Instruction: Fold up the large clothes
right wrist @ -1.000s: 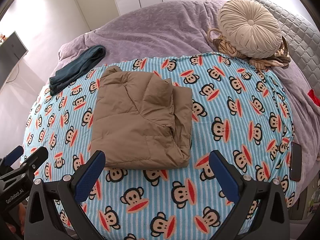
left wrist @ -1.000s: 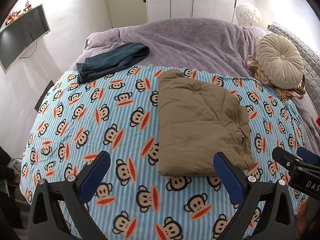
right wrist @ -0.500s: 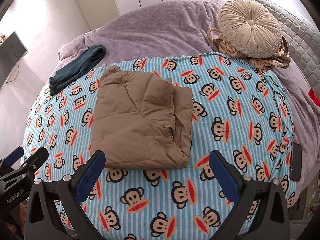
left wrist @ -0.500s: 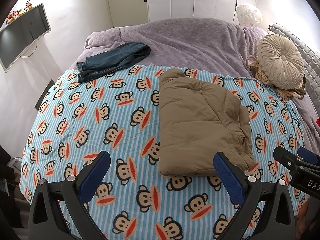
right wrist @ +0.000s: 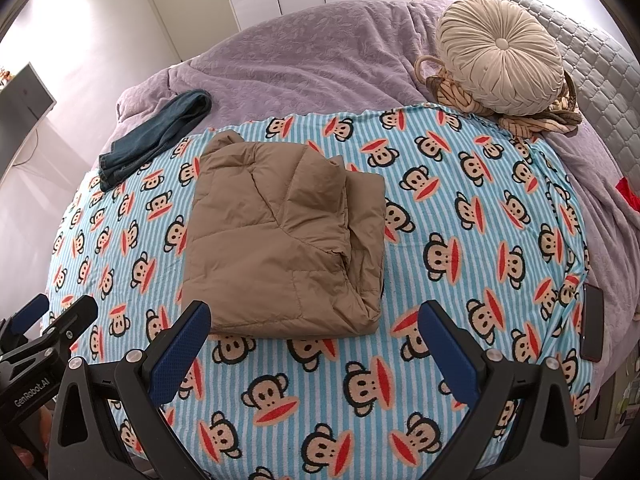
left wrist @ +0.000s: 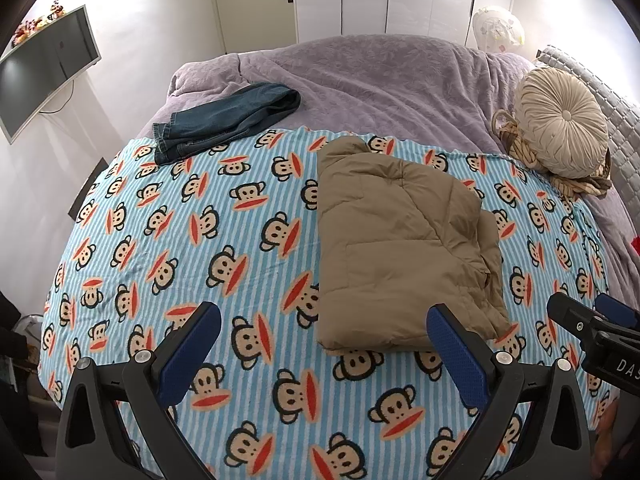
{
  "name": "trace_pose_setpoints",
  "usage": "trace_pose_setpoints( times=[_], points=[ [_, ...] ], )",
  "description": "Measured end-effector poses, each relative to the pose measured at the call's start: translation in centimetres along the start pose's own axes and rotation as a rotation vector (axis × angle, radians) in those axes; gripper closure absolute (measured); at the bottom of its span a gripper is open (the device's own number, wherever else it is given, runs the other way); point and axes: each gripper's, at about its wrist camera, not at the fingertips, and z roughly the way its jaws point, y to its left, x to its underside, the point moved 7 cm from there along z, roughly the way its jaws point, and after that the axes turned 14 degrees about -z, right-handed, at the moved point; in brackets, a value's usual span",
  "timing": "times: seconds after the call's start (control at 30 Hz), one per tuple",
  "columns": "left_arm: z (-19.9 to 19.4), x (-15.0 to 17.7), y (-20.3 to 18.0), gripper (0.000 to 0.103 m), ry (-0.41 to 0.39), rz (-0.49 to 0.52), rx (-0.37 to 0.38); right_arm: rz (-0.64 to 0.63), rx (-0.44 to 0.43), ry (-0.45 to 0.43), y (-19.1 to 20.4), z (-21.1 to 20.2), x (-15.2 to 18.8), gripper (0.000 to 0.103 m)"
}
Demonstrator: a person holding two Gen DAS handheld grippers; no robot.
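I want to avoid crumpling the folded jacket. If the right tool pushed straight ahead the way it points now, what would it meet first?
Probably the near edge of the folded tan jacket: it lies just ahead of the open right tool, nearer its left finger. Depth is unclear, so the monkey-print blanket might come first.

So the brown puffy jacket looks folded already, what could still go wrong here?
Mostly small things, I think. The folded tan quilted jacket looks springy, and its loose layers on the right edge might puff open by themselves. Both claws, left claw and right claw, hang open near its front edge, so a careless move could snag it. The dark phone lies at the bed's edge and might get knocked off.
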Motion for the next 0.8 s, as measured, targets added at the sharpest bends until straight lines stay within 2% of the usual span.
trace_pose_setpoints(
  times=[0.8],
  points=[
    [0.32, -0.32, -0.33, 0.0, 0.009, -0.014, 0.007, -0.005, -0.008, 0.017, -0.05, 0.78, 0.47, 0.0]
  ],
)
